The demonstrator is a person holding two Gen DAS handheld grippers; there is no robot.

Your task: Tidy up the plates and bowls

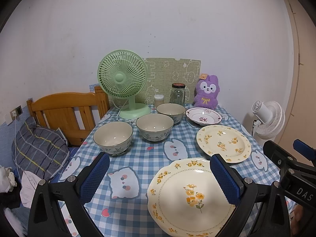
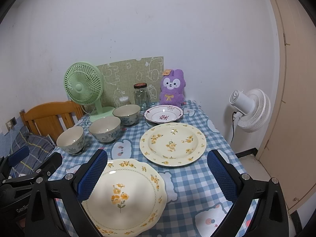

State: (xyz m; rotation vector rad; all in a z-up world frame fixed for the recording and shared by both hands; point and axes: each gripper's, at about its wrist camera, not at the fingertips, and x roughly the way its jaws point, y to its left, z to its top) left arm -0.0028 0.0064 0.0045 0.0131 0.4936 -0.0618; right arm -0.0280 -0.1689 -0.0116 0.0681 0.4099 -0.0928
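Note:
Three cream bowls with blue flowers stand in a diagonal row: near (image 1: 113, 137) (image 2: 71, 139), middle (image 1: 154, 126) (image 2: 104, 129), far (image 1: 171, 112) (image 2: 126, 114). A scalloped yellow-flower plate (image 1: 187, 195) (image 2: 126, 195) lies nearest. A round yellow-flower plate (image 1: 223, 143) (image 2: 173, 144) lies behind it. A white plate with purple trim (image 1: 203, 116) (image 2: 163, 113) lies farthest. My left gripper (image 1: 160, 177) is open and empty above the table's front. My right gripper (image 2: 158, 174) is open and empty, its left finger over the scalloped plate's edge.
The table has a blue checked cloth (image 1: 142, 158). At its back stand a green fan (image 1: 122, 83), a glass jar (image 1: 178, 94), a cotton swab tub (image 1: 159, 99) and a purple plush (image 1: 206, 91). A wooden bed frame (image 1: 65, 114) is left; a white floor fan (image 2: 249, 109) is right.

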